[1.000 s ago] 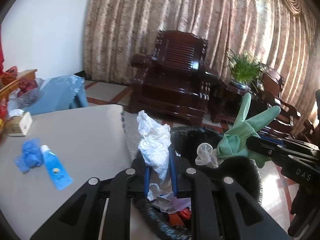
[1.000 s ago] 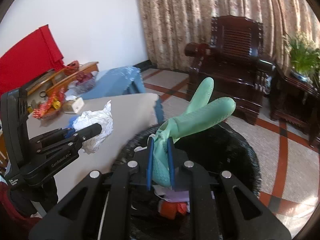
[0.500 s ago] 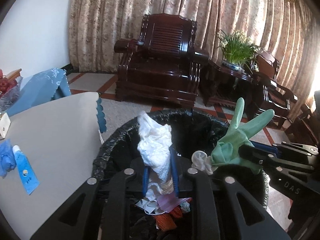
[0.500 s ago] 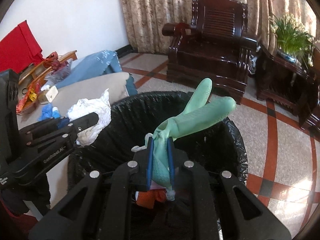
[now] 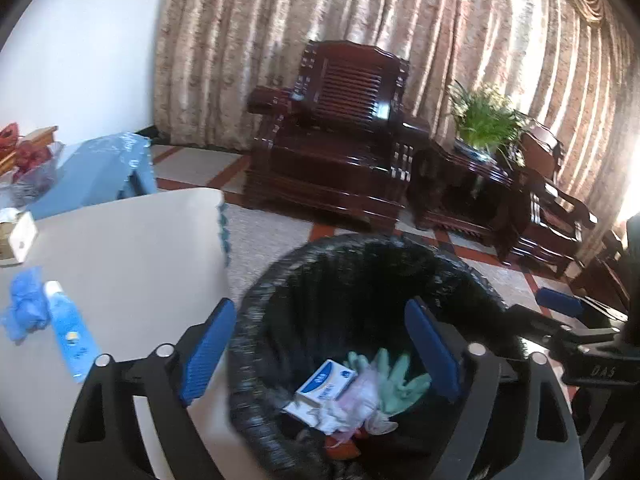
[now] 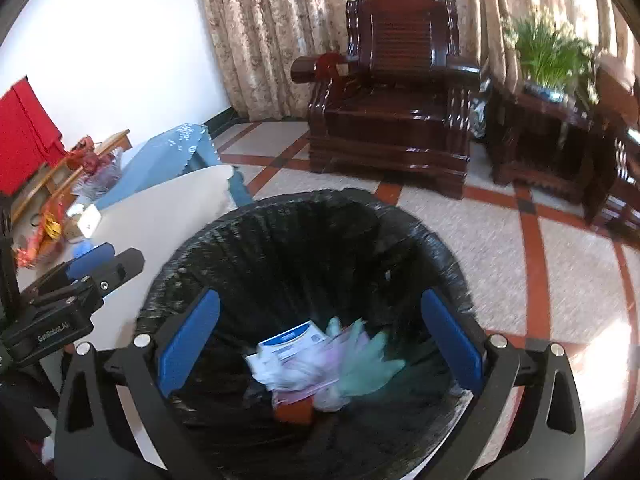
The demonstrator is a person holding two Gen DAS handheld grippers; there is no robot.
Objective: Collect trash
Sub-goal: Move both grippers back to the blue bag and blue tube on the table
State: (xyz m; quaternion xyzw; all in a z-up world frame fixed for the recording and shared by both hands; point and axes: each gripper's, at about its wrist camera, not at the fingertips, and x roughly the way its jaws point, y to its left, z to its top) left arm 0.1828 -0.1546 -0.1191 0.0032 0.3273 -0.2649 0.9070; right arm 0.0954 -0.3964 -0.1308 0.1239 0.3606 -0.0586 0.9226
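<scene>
Black-lined bin (image 6: pixel 304 240) sits beneath both spread, empty tools (image 5: pixel 320 352) (image 6: pixel 320 340), beside the table (image 5: pixel 132 248) holding a blue tube (image 5: pixel 70 336).

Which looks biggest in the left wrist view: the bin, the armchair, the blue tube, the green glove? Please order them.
1. Bin, though it is nearest the camera.
2. Armchair.
3. Blue tube and green glove: too alike to rank.

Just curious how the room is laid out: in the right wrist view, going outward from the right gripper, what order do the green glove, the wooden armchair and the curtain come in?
From the right gripper:
1. Green glove, in the black-lined bin just below the open fingers.
2. Wooden armchair, across the tiled floor.
3. Curtain, behind the armchair.
</scene>
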